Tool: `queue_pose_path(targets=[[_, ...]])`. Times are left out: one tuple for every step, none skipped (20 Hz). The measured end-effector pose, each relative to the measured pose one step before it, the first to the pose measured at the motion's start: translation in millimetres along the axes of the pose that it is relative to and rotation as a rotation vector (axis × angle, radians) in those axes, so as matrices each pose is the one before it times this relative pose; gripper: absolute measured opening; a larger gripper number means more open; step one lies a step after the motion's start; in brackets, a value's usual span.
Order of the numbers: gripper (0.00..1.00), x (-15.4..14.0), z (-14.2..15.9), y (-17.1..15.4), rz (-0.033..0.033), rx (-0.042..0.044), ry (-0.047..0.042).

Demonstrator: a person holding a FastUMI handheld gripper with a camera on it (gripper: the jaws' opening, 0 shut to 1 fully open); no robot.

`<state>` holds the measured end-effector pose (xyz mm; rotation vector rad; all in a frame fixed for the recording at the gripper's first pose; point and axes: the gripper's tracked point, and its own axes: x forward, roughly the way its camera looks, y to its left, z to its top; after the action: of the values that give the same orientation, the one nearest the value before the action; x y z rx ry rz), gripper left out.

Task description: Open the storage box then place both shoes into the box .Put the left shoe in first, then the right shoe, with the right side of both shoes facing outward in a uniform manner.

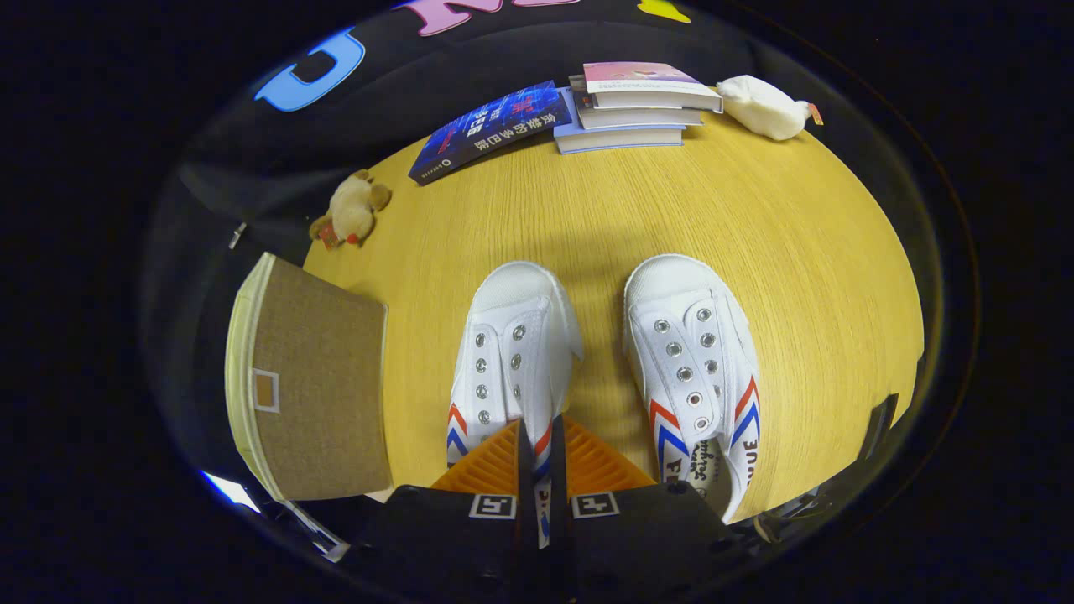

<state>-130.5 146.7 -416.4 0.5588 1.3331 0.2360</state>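
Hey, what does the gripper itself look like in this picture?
The gripper has two ridged, wedge-shaped fingers set on a dark blocky body. Each half of the body carries a small square black-and-white marker tag near the finger base. No cables or sleeves are visible.

Staged recording booth dressed as a home corner: black cloth wall behind a wood-grain desk (755,252). Along the desk's far edge, stacked books (638,109), one loose book (491,130), a white plush toy (763,107); a tan plush toy (352,210) at its left edge.
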Motion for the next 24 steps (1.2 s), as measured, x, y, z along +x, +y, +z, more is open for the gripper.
queue_pose_path(targets=[[0.09,-7.80,4.86,6.80,0.01419,0.01023,-0.00787],[0.09,-8.25,5.56,7.46,0.01108,0.00485,-0.01027],[0.09,-8.69,6.60,8.73,0.00966,-0.00468,-0.01360],[0.09,-10.20,8.49,11.29,0.01195,-0.01184,-0.01986],[0.09,-9.01,9.82,12.02,0.01266,-0.01401,-0.02303],[0.09,-9.88,9.12,13.49,0.01536,-0.01270,-0.02251],[0.09,-8.46,10.98,14.94,0.01864,-0.00961,-0.02259],[0.09,-8.19,8.35,15.13,0.02158,-0.00831,-0.01856],[0.09,-7.74,8.77,16.78,0.02392,-0.00376,-0.01372],[0.09,-6.55,5.55,15.83,0.02332,-0.00031,-0.00780],[0.09,-4.97,5.53,16.32,0.02521,-0.00058,-0.00492],[0.09,-3.58,2.30,14.62,0.02270,0.00311,0.00453],[0.09,-1.76,1.27,14.45,0.01739,0.00873,0.00771],[0.09,-1.31,0.11,12.53,0.01480,0.00416,0.00833],[0.09,0.68,-0.76,12.11,0.00841,-0.00063,0.00941],[0.09,1.33,-0.98,10.37,0.00535,-0.00433,0.00549],[0.09,1.93,-3.08,10.49,0.00330,-0.00662,0.01328],[0.09,2.56,-3.87,10.74,0.00210,-0.00070,0.01115],[0.09,4.29,-3.33,11.10,0.00361,0.00548,0.01454],[0.09,5.94,-5.04,9.53,0.00373,0.00973,0.01691],[0.09,6.26,-5.95,9.54,-0.00054,0.01765,0.02004],[0.09,6.55,-6.02,8.39,-0.00240,0.00861,0.02397],[0.09,8.70,-6.28,6.26,-0.00839,0.00233,0.02494],[0.09,8.54,-5.34,4.82,-0.01079,-0.00070,0.02050]])
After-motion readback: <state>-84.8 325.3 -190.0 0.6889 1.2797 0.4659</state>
